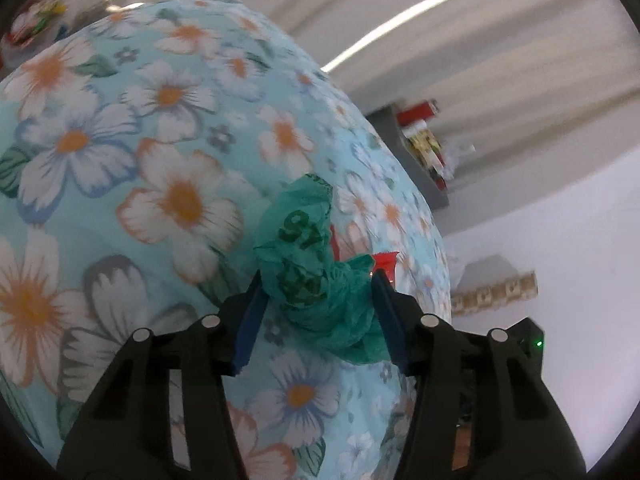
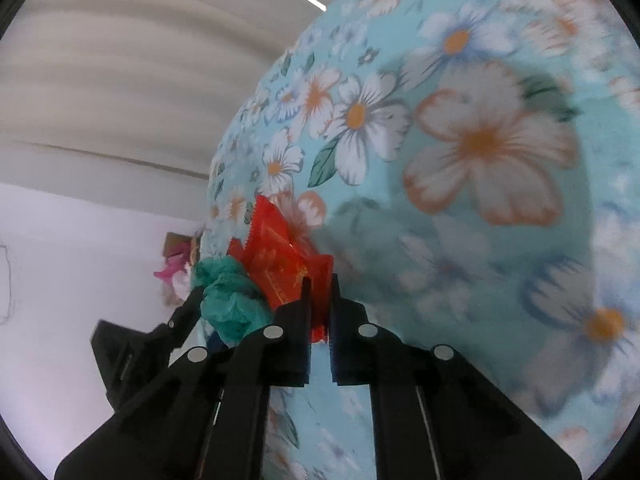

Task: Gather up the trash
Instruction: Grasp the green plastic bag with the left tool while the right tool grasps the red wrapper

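Observation:
A crumpled green plastic bag (image 1: 304,264) lies on the floral cloth (image 1: 160,160) near its edge. My left gripper (image 1: 318,280) has its blue pads pressed against both sides of the bag. Right beside the bag lies a red snack wrapper (image 2: 280,256), of which only a corner (image 1: 386,260) shows in the left wrist view. My right gripper (image 2: 320,280) is shut on the wrapper's near end. The right wrist view also shows the green bag (image 2: 228,296) and the left gripper's fingers (image 2: 188,308), close on its left.
The light blue flowered cloth (image 2: 460,140) covers a soft, rounded surface that drops off to a white floor (image 1: 560,220). A grey shelf (image 1: 424,168) holds red packets. A patterned strip (image 1: 496,292) and something pink (image 2: 172,272) lie on the floor. Colourful items (image 1: 36,16) sit far left.

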The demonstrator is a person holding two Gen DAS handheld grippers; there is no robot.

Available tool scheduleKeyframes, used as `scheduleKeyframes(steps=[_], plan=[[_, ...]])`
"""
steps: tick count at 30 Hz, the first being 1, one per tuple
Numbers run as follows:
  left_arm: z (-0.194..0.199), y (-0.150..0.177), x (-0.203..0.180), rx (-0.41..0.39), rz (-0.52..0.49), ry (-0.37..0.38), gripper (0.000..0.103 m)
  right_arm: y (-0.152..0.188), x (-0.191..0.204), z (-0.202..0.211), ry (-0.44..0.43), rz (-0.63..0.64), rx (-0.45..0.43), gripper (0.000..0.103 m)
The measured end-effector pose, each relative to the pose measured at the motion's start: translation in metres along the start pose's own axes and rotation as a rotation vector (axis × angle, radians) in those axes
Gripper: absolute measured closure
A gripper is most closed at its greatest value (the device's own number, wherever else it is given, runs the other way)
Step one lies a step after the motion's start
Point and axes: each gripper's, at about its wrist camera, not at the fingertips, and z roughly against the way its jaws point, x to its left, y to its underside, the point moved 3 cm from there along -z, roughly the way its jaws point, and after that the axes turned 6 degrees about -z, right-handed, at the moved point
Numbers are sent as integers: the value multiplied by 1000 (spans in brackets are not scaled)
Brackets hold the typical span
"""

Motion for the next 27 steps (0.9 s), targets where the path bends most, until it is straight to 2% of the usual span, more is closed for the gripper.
scheduleKeyframes(steps=[3,8,11,14,17,18,19,20,22,24,26,27], plan=[[6,14,-17,42,-75,47,56,20,-11,39,-3,7,-46,97],[28,59,-53,171,-205,172,56,66,-40,107,10,-12,-99,97],[46,86,-63,224,-252,226,56,94,-69,149,14,-54,-146,98],[65,123,-60,270,-271,253,56,112,-96,166,32,-90,-172,97],[73,146,-56,285,-283,238,56,117,-109,154,37,-104,-144,94],[75,152,-55,289,-280,224,56,117,-112,150,74,-91,-143,88],[76,158,-53,295,-271,210,56,120,-115,153,116,-77,-142,76],[78,161,-53,298,-266,209,56,122,-116,157,121,-70,-146,71],[80,158,-57,288,-275,202,56,124,-111,163,83,-59,-160,45],[86,156,-60,272,-300,199,56,128,-100,179,128,14,-225,39],[94,160,-64,265,-326,186,56,138,-93,195,165,87,-252,38],[94,162,-67,268,-344,174,56,140,-88,197,151,107,-251,38]])
